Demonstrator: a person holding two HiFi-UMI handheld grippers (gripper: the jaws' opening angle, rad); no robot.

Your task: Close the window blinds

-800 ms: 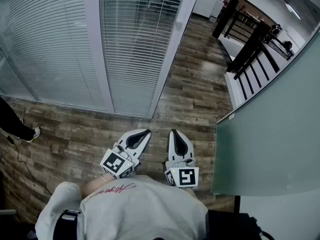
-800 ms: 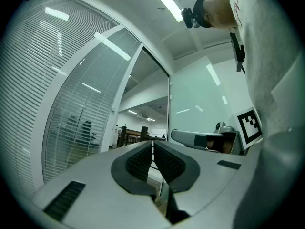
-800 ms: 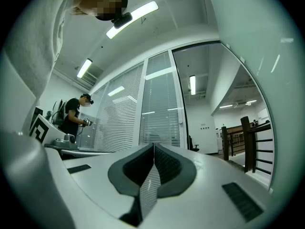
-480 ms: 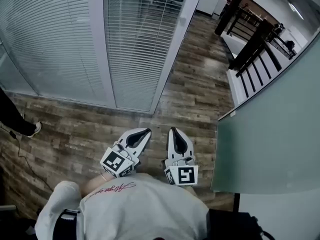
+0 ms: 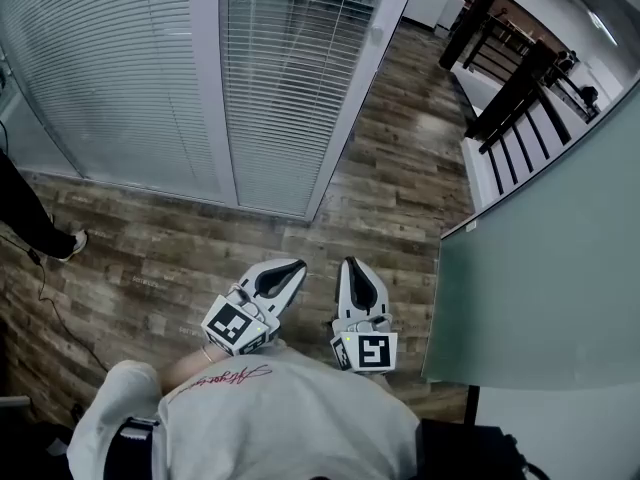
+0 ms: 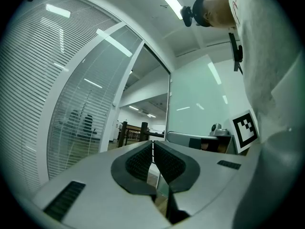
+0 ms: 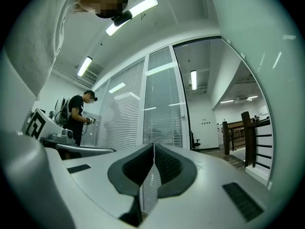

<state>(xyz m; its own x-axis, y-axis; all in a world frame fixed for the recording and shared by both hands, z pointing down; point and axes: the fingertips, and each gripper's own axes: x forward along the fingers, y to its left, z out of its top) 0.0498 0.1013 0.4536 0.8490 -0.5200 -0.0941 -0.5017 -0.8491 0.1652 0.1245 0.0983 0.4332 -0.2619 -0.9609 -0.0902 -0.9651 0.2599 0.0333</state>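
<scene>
Above the wood floor (image 5: 150,258), the left gripper (image 5: 288,268) and right gripper (image 5: 350,265) are pinched shut (nothing inside), away from the blinds (image 5: 280,78).

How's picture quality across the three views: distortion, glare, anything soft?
Head view: evenly lit and sharp, though the wide-angle lens slants and bends the window frame. Left gripper view: strong fisheye, black corners, ceiling-light streaks reflected over the blinds. Right gripper view: same fisheye, ceiling light blown out, mosaic patch at top.
</scene>
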